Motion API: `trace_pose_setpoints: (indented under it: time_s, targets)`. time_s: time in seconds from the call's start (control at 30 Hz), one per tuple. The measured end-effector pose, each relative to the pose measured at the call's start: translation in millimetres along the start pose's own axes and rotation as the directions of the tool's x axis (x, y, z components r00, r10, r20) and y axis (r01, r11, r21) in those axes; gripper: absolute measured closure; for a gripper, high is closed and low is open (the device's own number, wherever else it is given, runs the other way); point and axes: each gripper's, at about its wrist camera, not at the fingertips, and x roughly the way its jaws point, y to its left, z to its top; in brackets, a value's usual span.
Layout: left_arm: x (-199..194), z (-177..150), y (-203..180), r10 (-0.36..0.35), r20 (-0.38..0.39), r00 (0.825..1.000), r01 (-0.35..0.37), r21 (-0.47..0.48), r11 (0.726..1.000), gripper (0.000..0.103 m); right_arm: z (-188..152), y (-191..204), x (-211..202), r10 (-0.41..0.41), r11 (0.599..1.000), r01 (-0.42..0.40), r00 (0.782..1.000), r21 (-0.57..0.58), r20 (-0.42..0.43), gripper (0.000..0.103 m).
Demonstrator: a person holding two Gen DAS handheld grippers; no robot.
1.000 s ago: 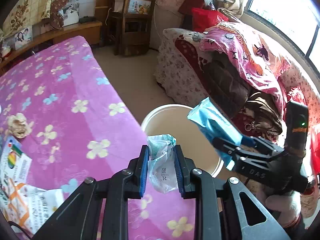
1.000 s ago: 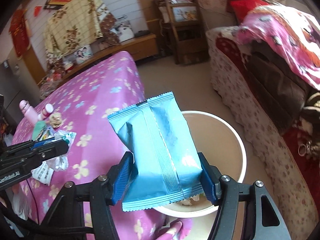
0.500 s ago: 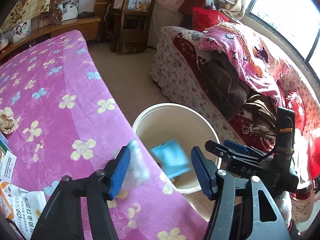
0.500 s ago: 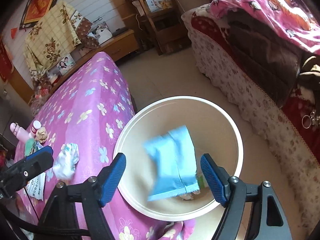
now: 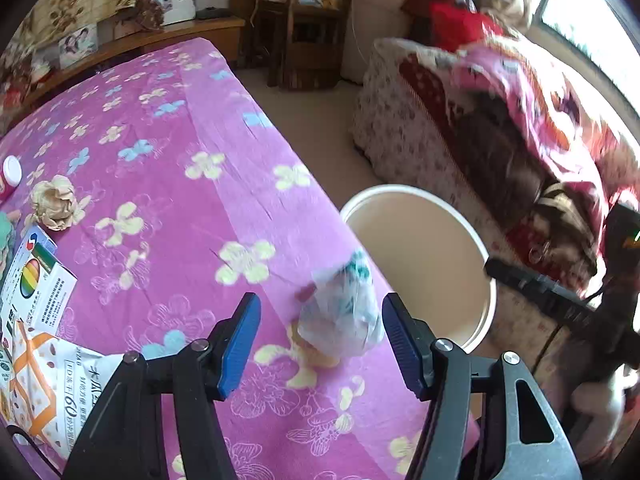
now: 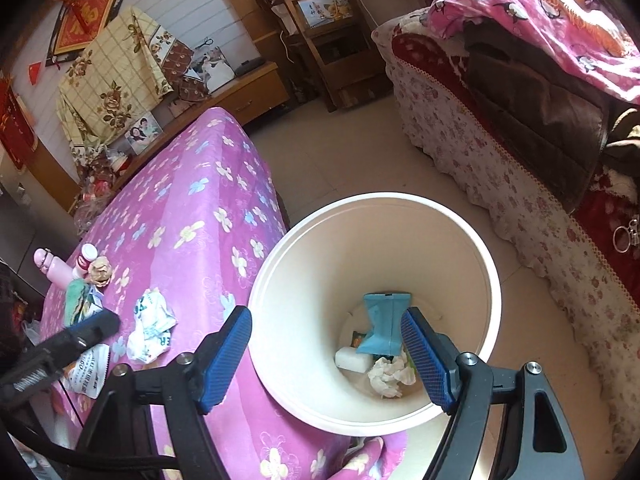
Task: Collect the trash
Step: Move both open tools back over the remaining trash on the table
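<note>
A cream bucket (image 6: 494, 292) stands on the floor beside the pink flowered table (image 6: 180, 216); it also shows in the left wrist view (image 5: 490, 304). The blue snack packet (image 6: 384, 320) lies inside it with white crumpled paper (image 6: 390, 376). My right gripper (image 6: 326, 354) is open and empty above the bucket. My left gripper (image 5: 320, 342) is open. A crumpled white-and-green wrapper (image 5: 344, 308) lies on the table edge just ahead of it, also seen in the right wrist view (image 6: 150, 330).
A crumpled brown paper ball (image 5: 54, 202), a colourful box (image 5: 34, 276) and a printed bag (image 5: 52, 392) lie on the table's left. A pink bottle (image 6: 52, 266) stands at the far side. A sofa with blankets (image 6: 520, 92) runs along the right.
Both grippers opened. The blue packet fell from my right gripper into the bucket. The crumpled wrapper left my left gripper and landed on the table edge.
</note>
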Motion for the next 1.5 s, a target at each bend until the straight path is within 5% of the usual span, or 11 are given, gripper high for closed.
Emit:
trace_pose_setpoints:
  time_s: [0.03, 0.1, 0.13, 0.3, 0.43, 0.9, 1.17, 1.5]
  targets:
    - [3.0, -1.7, -2.4, 0.005, -0.007, 1.0, -0.005, 0.01, 1.0, 0.041, -0.1, 0.4, 0.5, 0.002, 1.0, -0.002, 1.0, -0.001, -0.001, 0.023]
    - [12.9, -1.2, -9.7, -0.036, -0.038, 0.999, 0.037, 0.017, 0.999, 0.063, -0.6, 1.2, 0.2, -0.001, 1.0, 0.001, 1.0, -0.008, 0.001, 0.023]
    - [17.4, -0.2, -13.0, -0.054, -0.057, 0.997, 0.055, 0.013, 0.998, 0.064, -0.6, 0.8, -0.7, -0.002, 1.0, 0.002, 1.0, -0.008, 0.004, 0.023]
    - [36.3, 10.9, -31.9, -0.307, -0.072, 0.949, 0.304, -0.052, 0.951, 0.052, 2.9, -8.5, -7.6, -0.012, 1.0, 0.011, 0.999, 0.024, 0.033, 0.023]
    - [35.1, 16.7, -33.2, -0.353, -0.048, 0.935, 0.346, -0.107, 0.932, 0.044, 5.6, -21.4, -16.1, -0.02, 0.997, 0.016, 0.998, 0.071, 0.062, 0.023]
    - [-2.4, -3.5, -23.5, -0.128, 0.008, 0.992, 0.128, 0.012, 0.992, 0.043, 1.2, 4.6, -12.6, -0.01, 1.0, 0.01, 0.999, 0.0, 0.049, 0.023]
    - [-36.4, -18.7, 3.1, -0.01, 0.08, 0.997, 0.009, 0.008, 1.0, 0.043, -8.5, 50.0, -17.8, -0.015, 0.994, 0.021, 0.998, -0.104, 0.056, 0.023]
    - [-90.3, -44.7, 62.9, 0.109, 0.159, 0.981, -0.098, -0.08, 0.992, 0.043, -17.0, 117.3, -27.4, 0.049, 0.973, -0.033, 0.997, -0.23, 0.067, 0.023]
